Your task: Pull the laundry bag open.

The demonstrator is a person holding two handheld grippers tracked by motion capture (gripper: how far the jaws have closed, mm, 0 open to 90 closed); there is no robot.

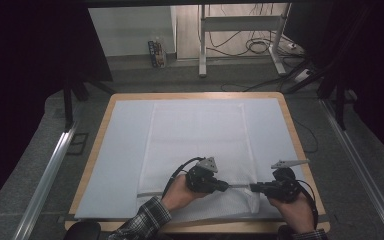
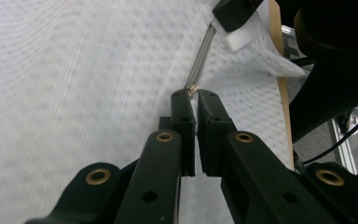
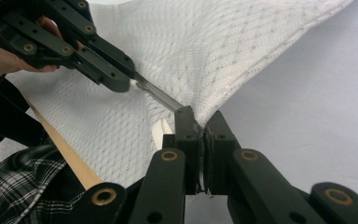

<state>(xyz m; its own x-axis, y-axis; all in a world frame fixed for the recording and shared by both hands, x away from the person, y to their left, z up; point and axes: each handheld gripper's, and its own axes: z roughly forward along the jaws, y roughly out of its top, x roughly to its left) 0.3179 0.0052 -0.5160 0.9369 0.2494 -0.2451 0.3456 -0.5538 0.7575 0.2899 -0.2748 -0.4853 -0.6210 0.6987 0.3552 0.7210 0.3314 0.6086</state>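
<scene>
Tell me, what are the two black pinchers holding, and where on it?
Both hold the white mesh bag. The left gripper pinches its zipper pull; the right gripper pinches the bag's edge at the zipper's end.

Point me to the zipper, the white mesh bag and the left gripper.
zipper [image 3: 161, 96], right gripper view, on the grey strip stretched between the two grippers.
white mesh bag [image 1: 197, 132], high view, on its flat middle.
left gripper [image 2: 196, 95], left gripper view, between its closed tips at the zipper pull.
</scene>
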